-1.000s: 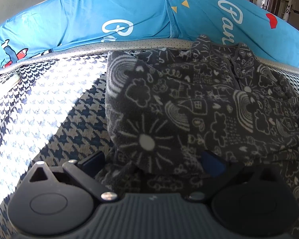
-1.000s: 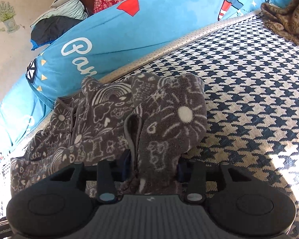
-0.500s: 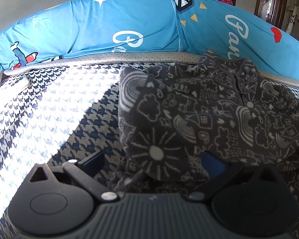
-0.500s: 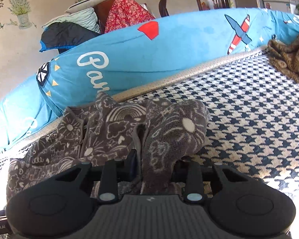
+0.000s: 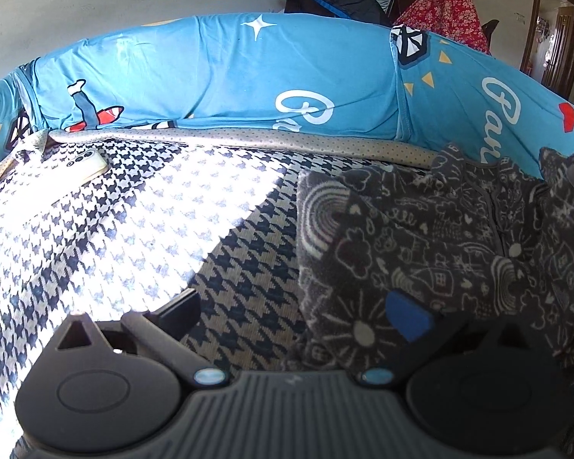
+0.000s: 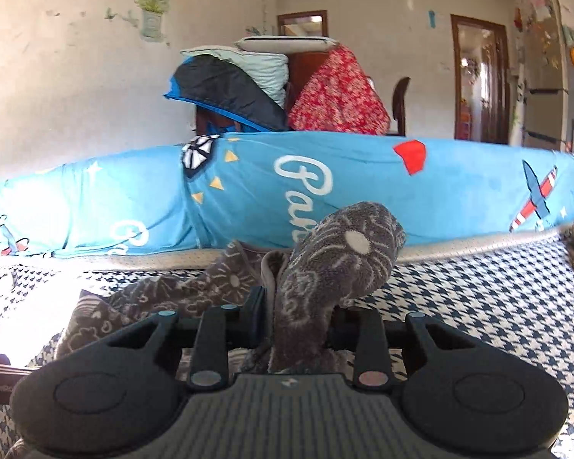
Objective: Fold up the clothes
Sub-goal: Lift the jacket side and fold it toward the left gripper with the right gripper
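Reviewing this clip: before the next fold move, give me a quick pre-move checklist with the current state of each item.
1. Right claw grips the grey patterned garment: ok, a bunched sleeve-like part stands up between its fingers; the jaws have just been closing on it.
2. Left claw grips the garment: not ok, jaws stand wide, only the blue-padded finger overlaps the cloth.
3. Garment lies flat: not ok, rumpled and partly lifted.
4. Free houndstooth cover beside the garment: ok.
5. Phone apart from the garment: ok, near the far corner.
6. Which garment part is held: cannot tell.
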